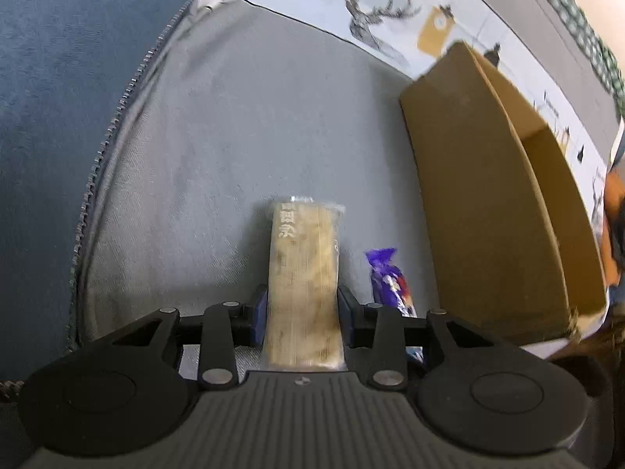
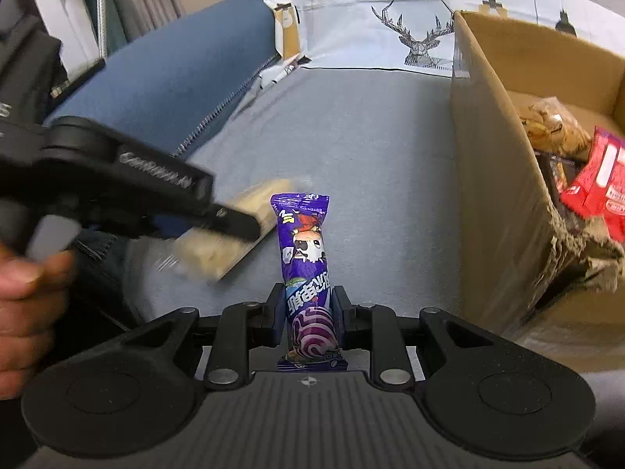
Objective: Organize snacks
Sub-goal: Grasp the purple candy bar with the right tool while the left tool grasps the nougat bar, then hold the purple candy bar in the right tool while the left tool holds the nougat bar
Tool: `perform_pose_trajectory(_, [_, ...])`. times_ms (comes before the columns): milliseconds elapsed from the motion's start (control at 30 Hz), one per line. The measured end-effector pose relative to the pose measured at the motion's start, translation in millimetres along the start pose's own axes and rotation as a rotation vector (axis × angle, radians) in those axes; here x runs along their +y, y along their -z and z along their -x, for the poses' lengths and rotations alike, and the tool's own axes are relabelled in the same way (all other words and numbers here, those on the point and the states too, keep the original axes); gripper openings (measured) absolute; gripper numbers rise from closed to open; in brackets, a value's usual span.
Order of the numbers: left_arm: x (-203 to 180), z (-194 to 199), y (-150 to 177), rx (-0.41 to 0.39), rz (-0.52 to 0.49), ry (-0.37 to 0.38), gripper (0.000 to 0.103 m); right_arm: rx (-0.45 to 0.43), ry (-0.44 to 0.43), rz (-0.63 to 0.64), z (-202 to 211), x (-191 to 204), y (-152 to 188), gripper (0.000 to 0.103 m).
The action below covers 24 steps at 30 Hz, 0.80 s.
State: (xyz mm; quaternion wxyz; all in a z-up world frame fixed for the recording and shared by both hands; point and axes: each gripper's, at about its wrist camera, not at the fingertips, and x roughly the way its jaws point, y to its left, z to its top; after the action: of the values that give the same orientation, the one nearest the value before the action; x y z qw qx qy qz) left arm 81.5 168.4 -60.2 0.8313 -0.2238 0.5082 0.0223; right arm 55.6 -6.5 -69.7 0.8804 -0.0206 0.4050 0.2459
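Left gripper [image 1: 302, 312] and right gripper [image 2: 308, 312] both clamped, angled downward

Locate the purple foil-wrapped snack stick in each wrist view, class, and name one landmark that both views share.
Left wrist view: the purple foil-wrapped snack stick sits low, right of centre, beside the left gripper's tan biscuit pack.
Right wrist view: it stands centre, clamped in the right gripper.
Shared landmark: the open brown cardboard box.

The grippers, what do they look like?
Both are black plastic. Each gripper has a ribbed grey body, two round black discs, silver rivets on black link bars, and blue pads. The left one carries pale lettering on its side.
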Motion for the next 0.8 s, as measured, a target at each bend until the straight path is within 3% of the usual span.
perform_pose_trajectory(167, [-10,-11,1,-0.013,-0.015,-0.050,0.047,0.065,-0.014,-0.046,-16,-10,7,0.028])
perform_pose_trajectory(333, [-18,-16,1,0.009,-0.062,-0.041,0.048,0.049,-0.006,0.027,-18,-1,8,0.031])
perform_pose_trajectory(400, [-19,-18,1,0.025,-0.073,-0.029,0.052,0.051,-0.009,0.034,-18,-1,8,0.031])
perform_pose_trajectory(633, [-23,-27,-4,0.045,-0.083,-0.050,0.052,0.054,0.000,0.029,-18,-5,7,0.031])
perform_pose_trajectory(800, [-24,-26,-4,0.042,-0.093,-0.057,0.051,0.045,0.013,0.041,-18,2,8,0.021])
